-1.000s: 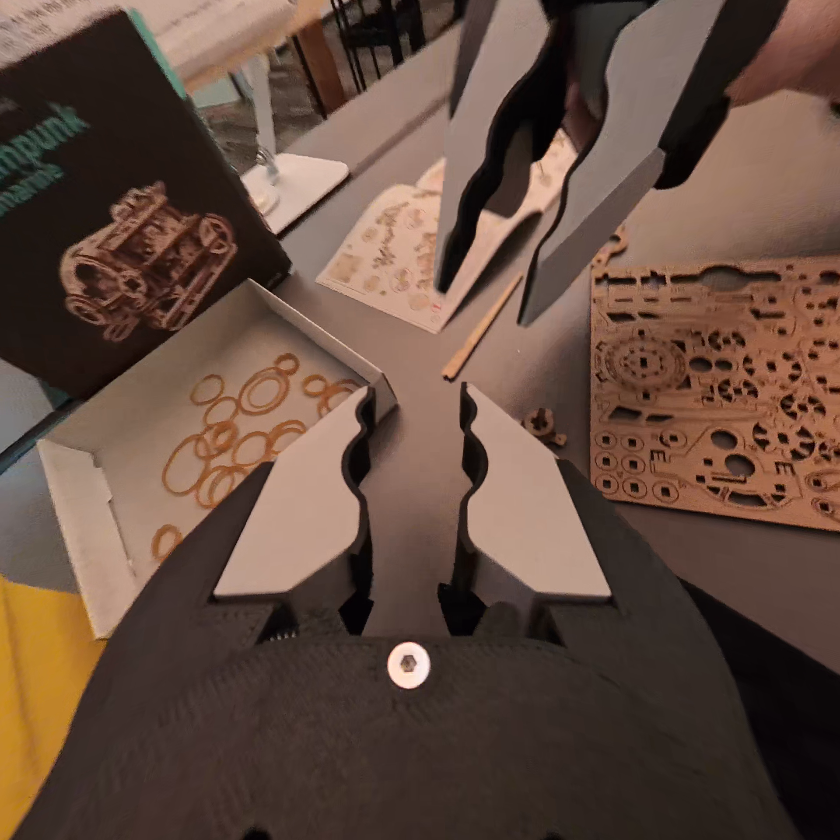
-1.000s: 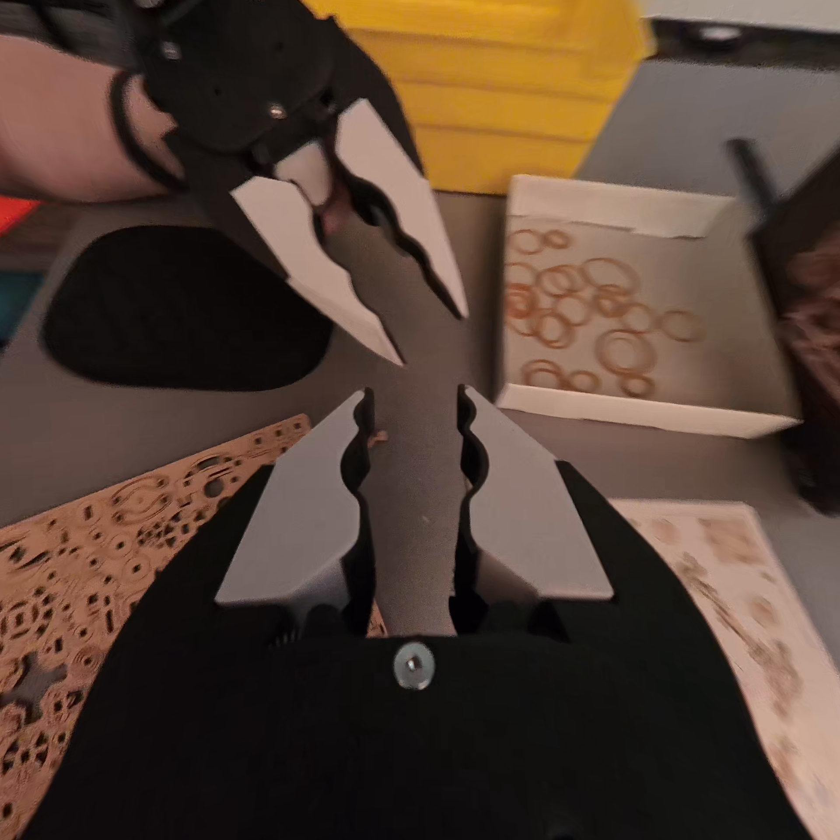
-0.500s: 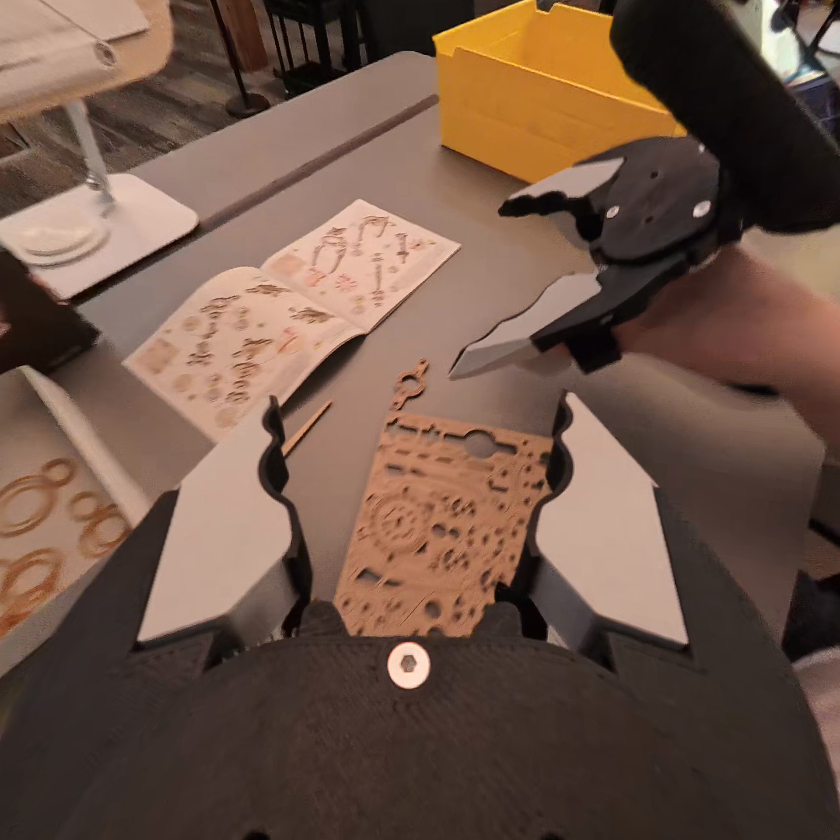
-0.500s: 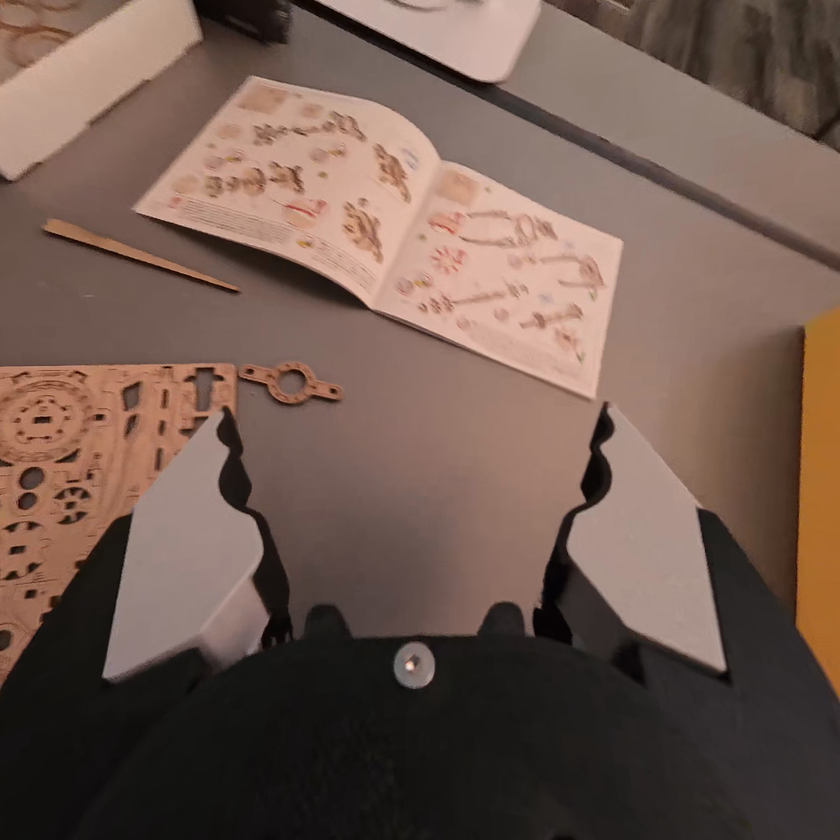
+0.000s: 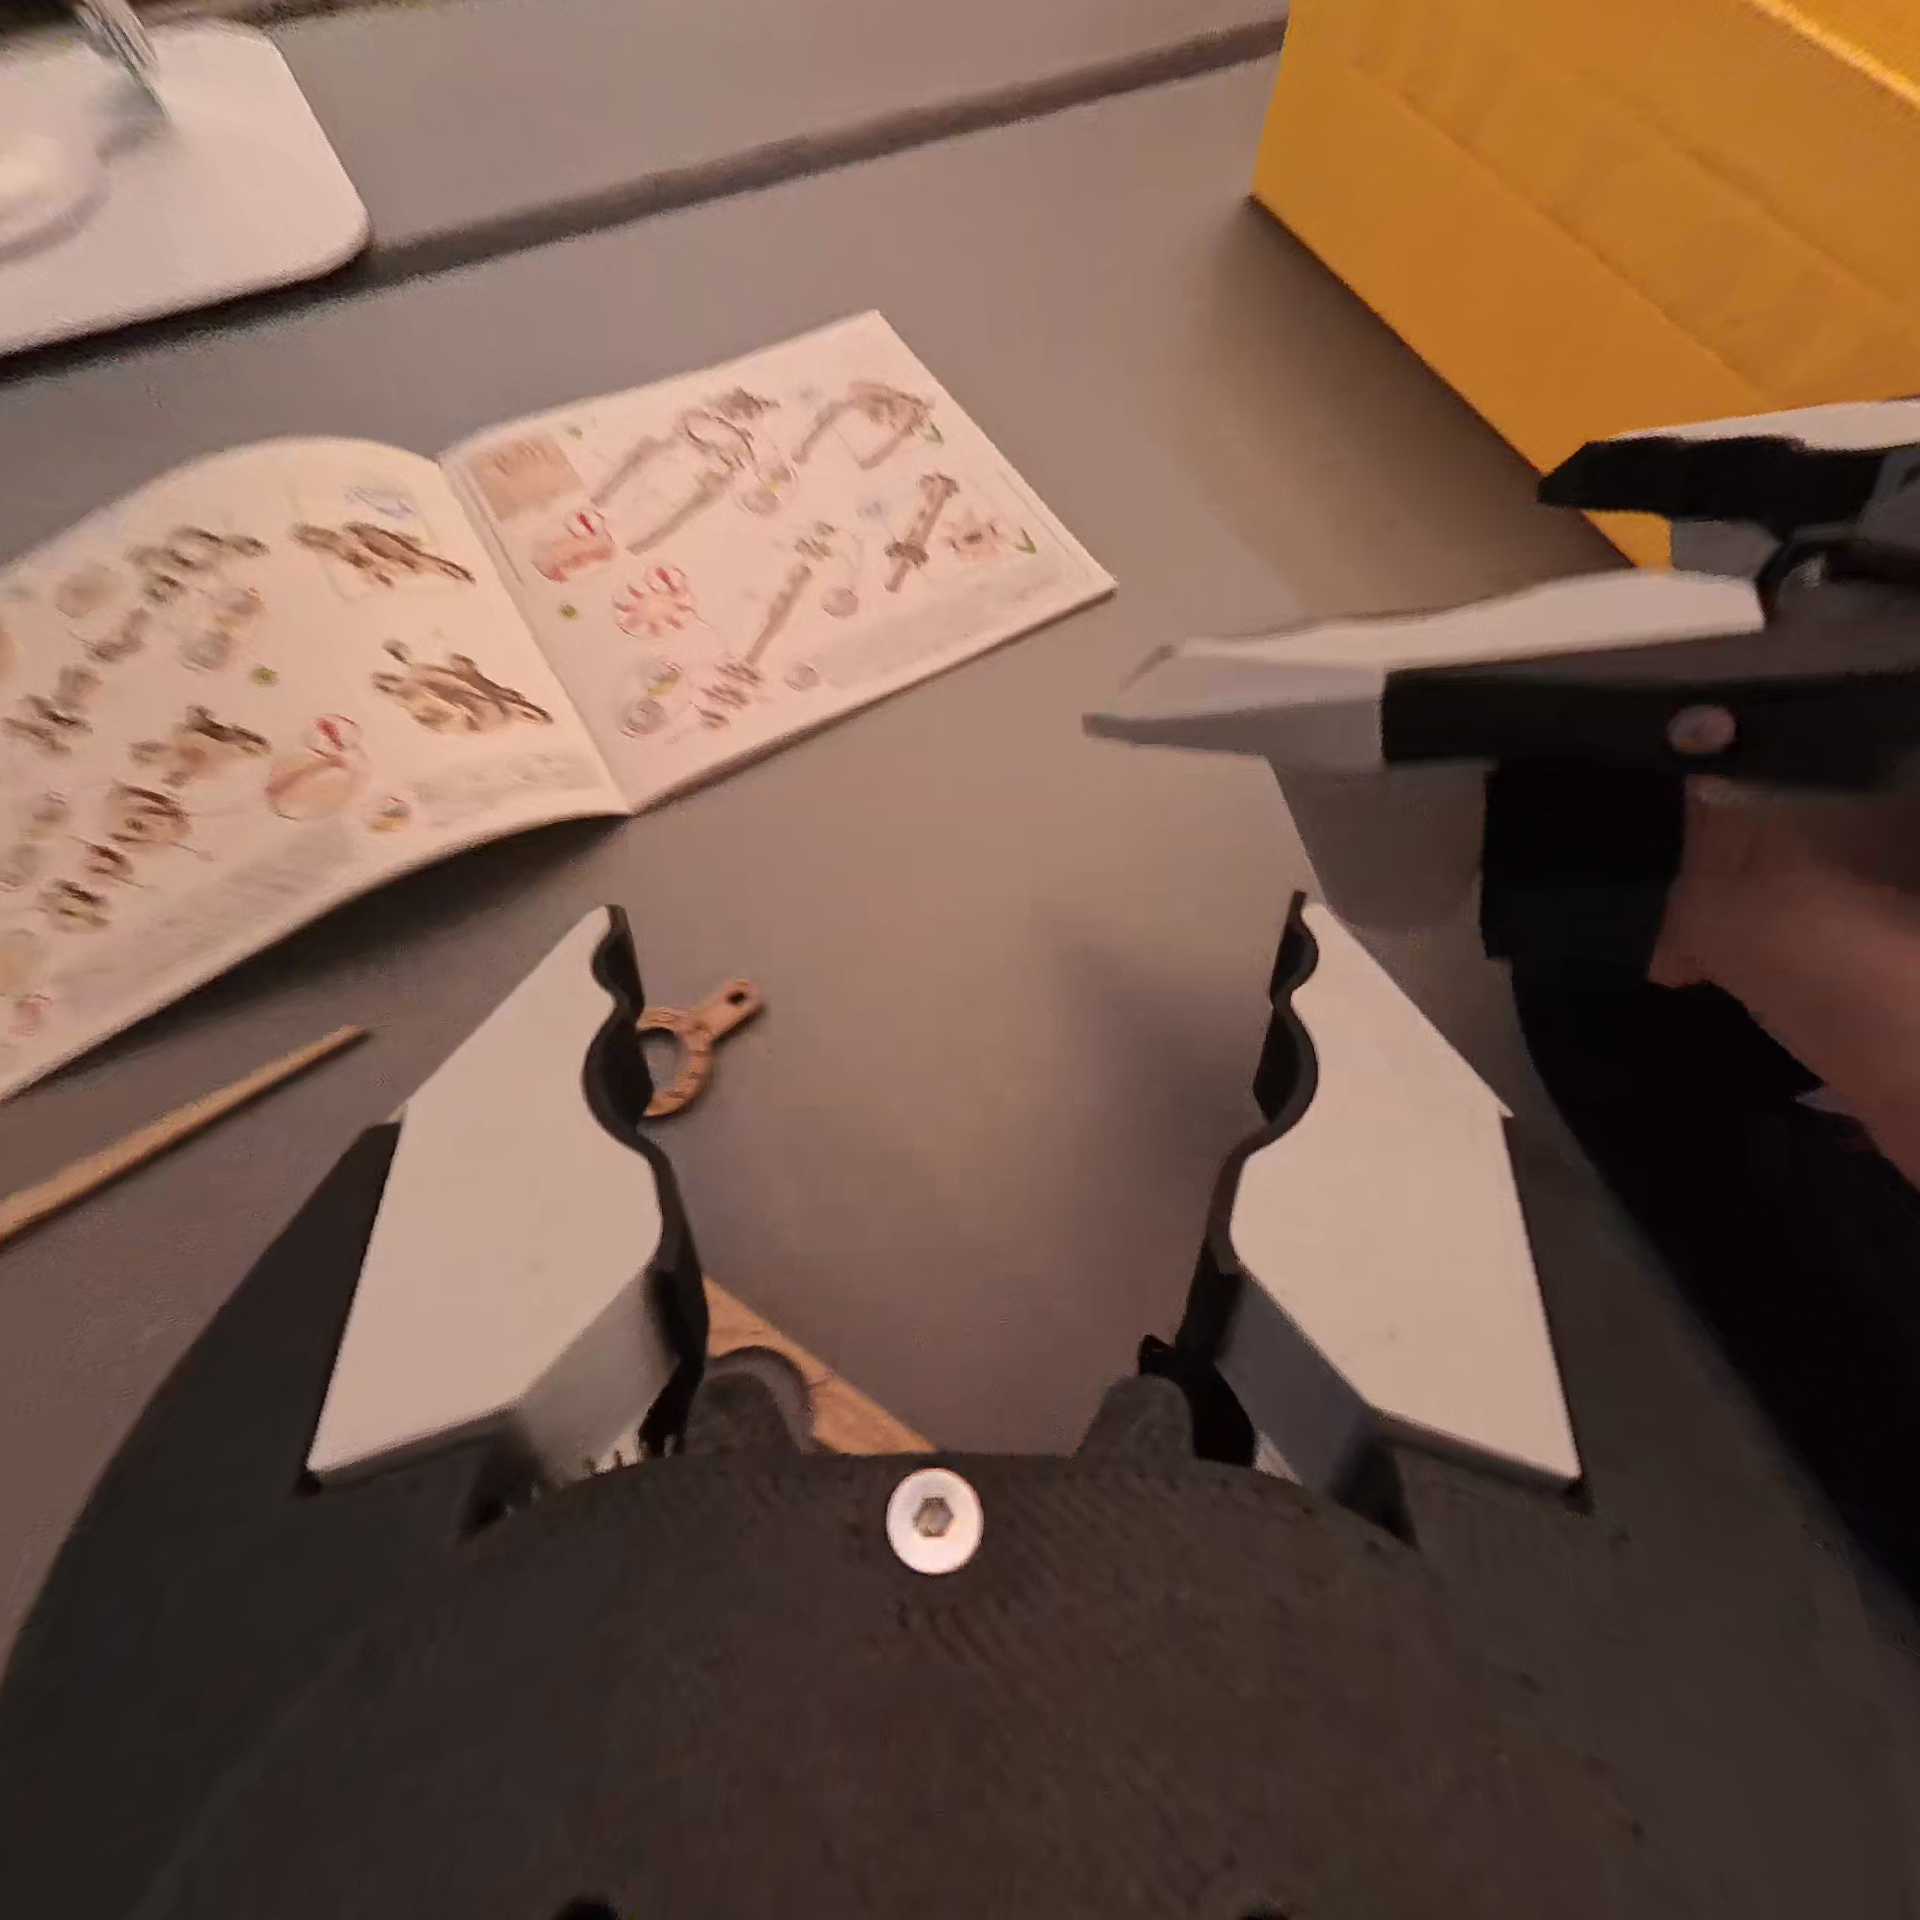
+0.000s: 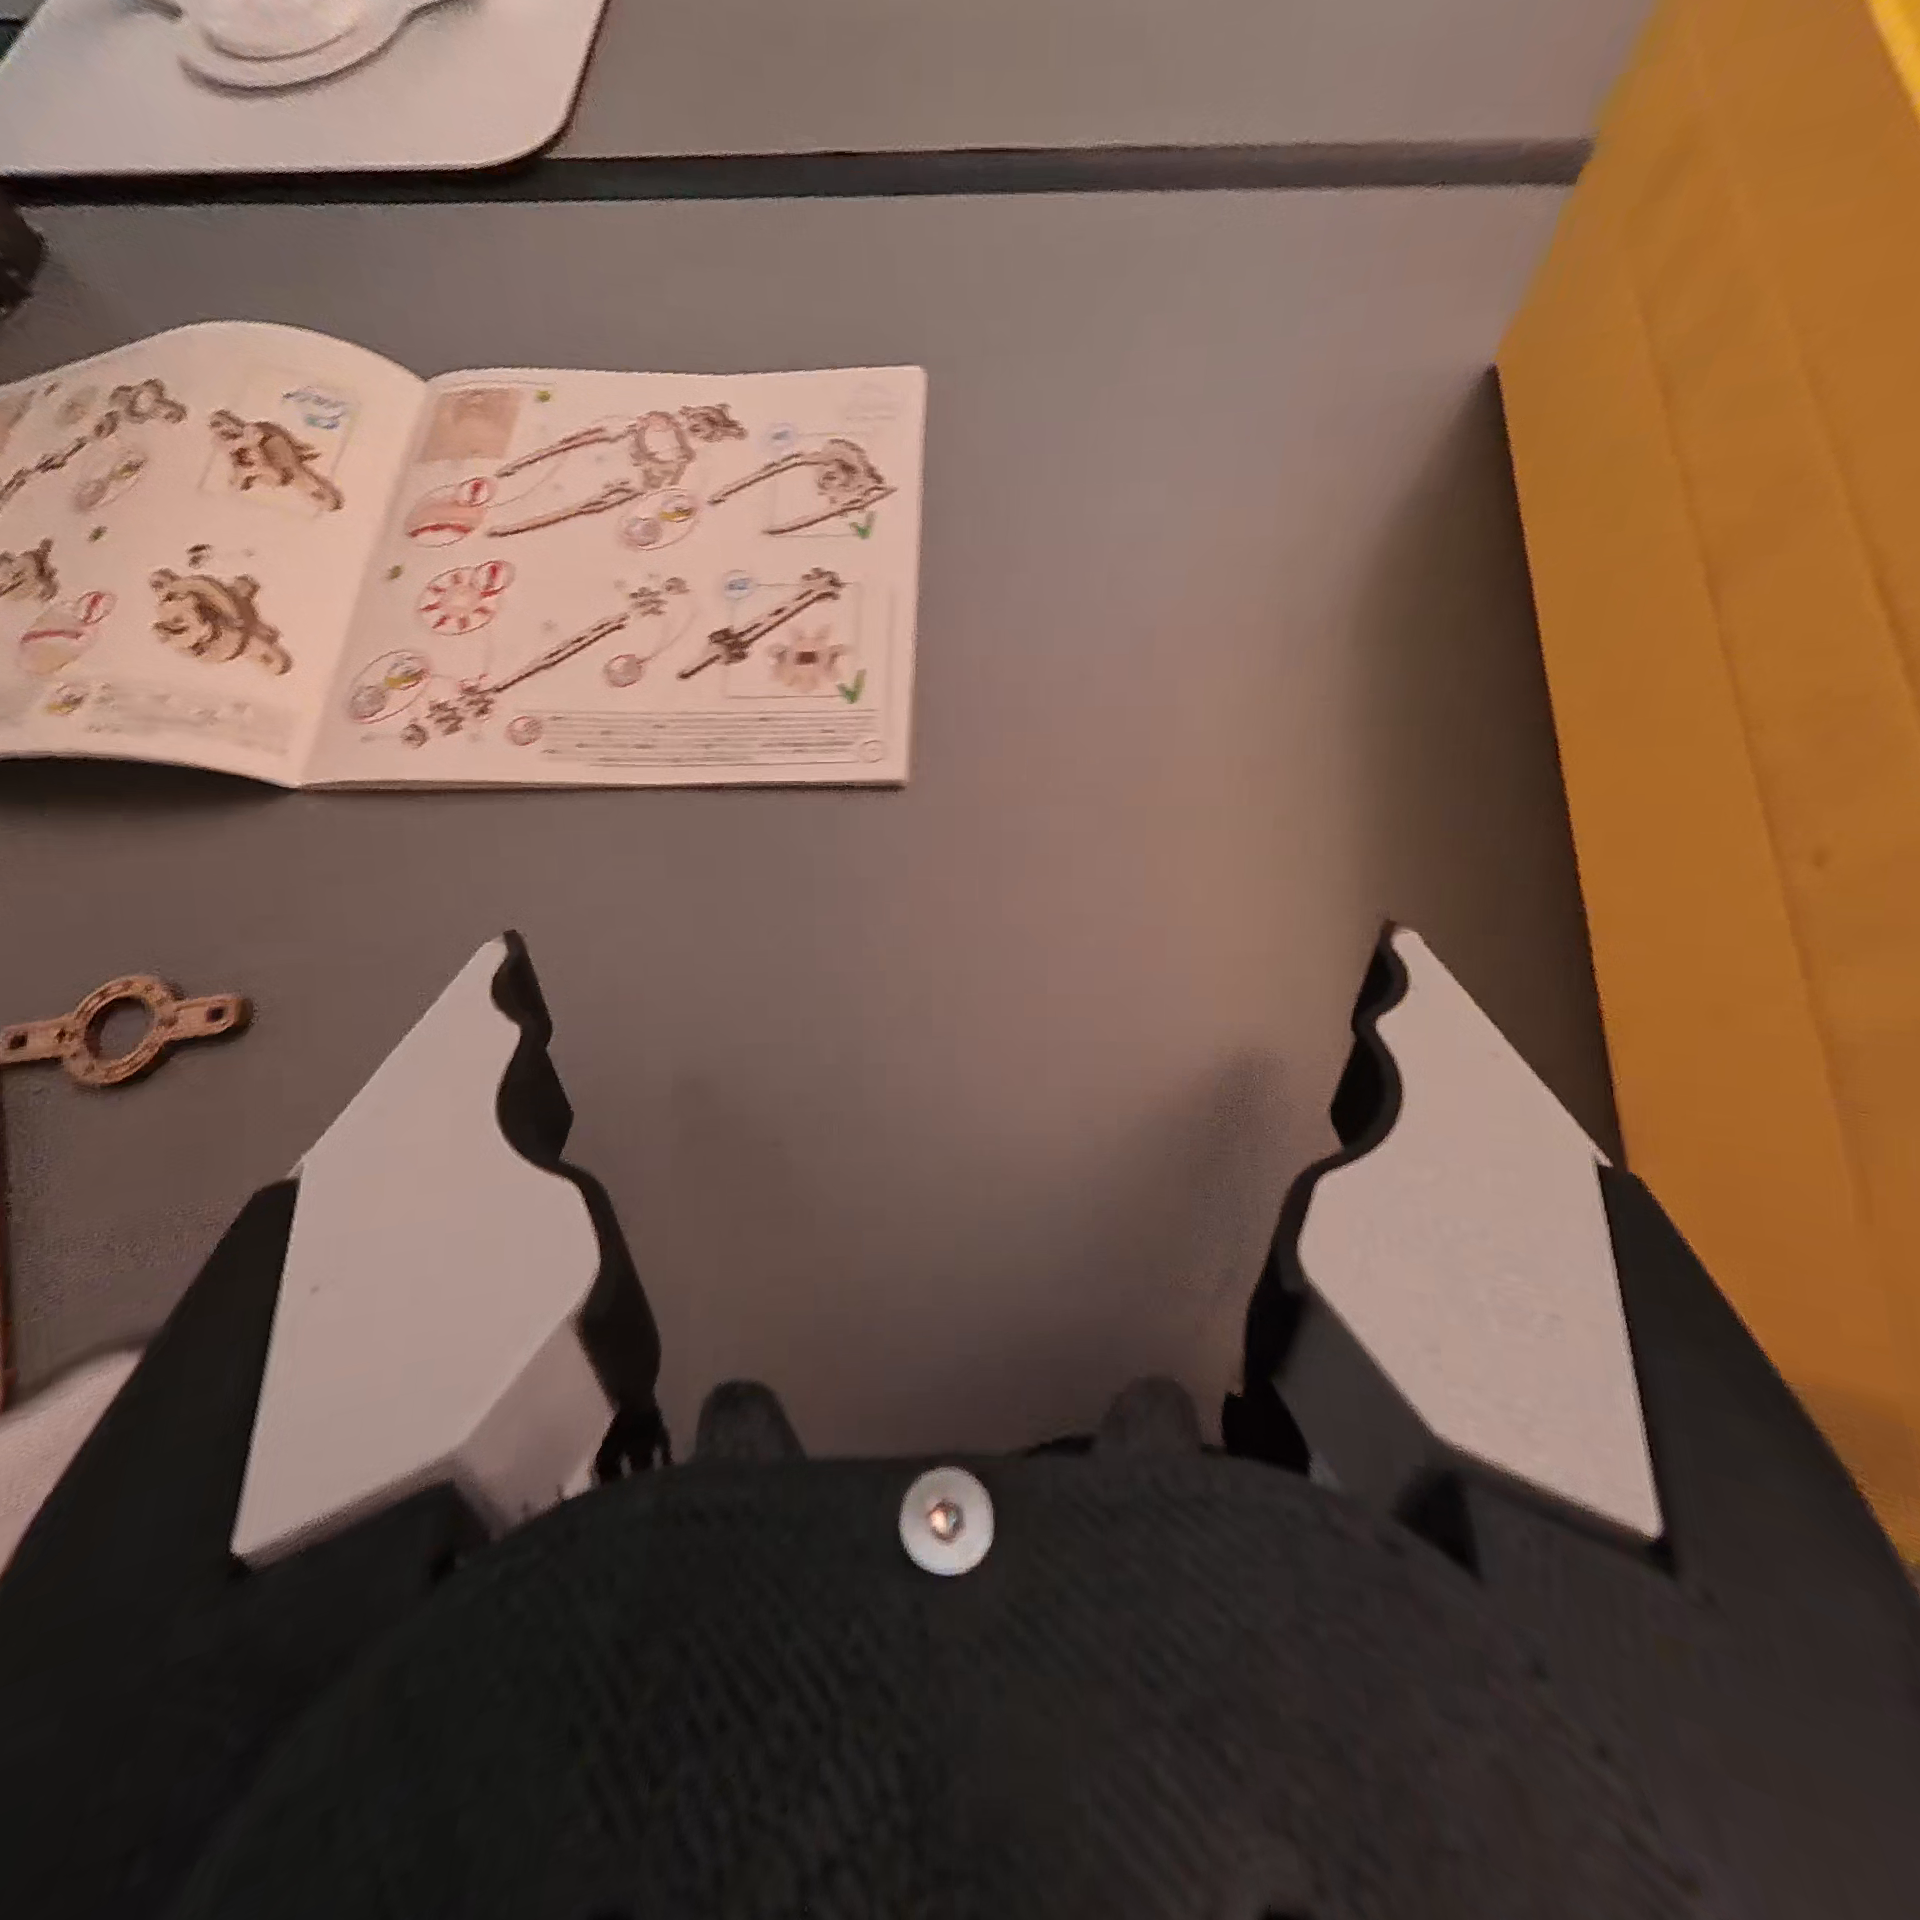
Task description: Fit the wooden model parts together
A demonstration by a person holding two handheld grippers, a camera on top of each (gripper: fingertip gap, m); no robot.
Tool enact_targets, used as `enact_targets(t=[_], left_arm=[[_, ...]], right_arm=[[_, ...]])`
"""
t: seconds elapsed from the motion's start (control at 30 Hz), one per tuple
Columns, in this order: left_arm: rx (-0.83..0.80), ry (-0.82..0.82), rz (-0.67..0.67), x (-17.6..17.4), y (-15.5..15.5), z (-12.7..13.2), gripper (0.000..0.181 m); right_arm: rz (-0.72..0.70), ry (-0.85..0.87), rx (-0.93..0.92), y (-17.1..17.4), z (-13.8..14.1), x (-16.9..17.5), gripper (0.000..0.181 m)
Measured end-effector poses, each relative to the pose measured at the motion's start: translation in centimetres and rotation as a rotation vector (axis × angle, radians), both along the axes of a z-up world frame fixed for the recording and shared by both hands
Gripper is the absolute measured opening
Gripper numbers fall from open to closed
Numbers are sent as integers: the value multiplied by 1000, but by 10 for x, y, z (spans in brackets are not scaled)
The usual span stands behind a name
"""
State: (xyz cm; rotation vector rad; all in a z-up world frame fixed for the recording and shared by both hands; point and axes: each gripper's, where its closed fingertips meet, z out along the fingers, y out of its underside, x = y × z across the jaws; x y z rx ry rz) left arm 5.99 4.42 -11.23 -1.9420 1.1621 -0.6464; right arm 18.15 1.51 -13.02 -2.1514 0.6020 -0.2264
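Both tools are spread wide with nothing between the fingers. The left tool [image 5: 951, 914] hovers over the grey tabletop [image 5: 935, 831], and the small wooden ring part [image 5: 691, 1044] — a flat ring with little tabs — lies on the tabletop right at its left fingertip, partly hidden behind that finger. A corner of the cut-out wooden sheet [image 5: 790, 1371] peeks out low between the fingers, close to the tool's body. Off to its left lies a thin wooden stick [image 5: 177, 1132], and ahead-left the open instruction booklet [image 5: 499, 634] lies flat.

The right tool [image 6: 945, 930] hangs over bare tabletop, with the same ring part [image 6: 120, 1029] well off to its left and the booklet [image 6: 582, 571] ahead-left. A yellow bin [image 6: 1745, 623] stands just to its right. In the left wrist view the right tool [image 5: 1320, 592] comes in from the right side, a hand [image 5: 1787, 914] behind it — the picture is a bit blurry there.
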Motion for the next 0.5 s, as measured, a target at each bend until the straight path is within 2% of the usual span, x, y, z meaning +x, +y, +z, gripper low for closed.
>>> enact_targets(t=[0.1,0.17,0.27,0.37,0.5], left_arm=[[-27,34,6,18,-21,-17,128],[0,71,4,27,-29,-28,131],[-44,111,13,33,-39,-45,134],[-51,143,32,33,-37,-51,139],[-64,124,68,32,-28,-49,134]], right_arm=[[-13,41,3,4,-5,17,149],[-22,66,-14,7,-11,24,150],[-69,54,-49,8,-16,35,149],[-69,61,-62,14,-19,34,149],[-104,49,-115,19,-28,36,148]])
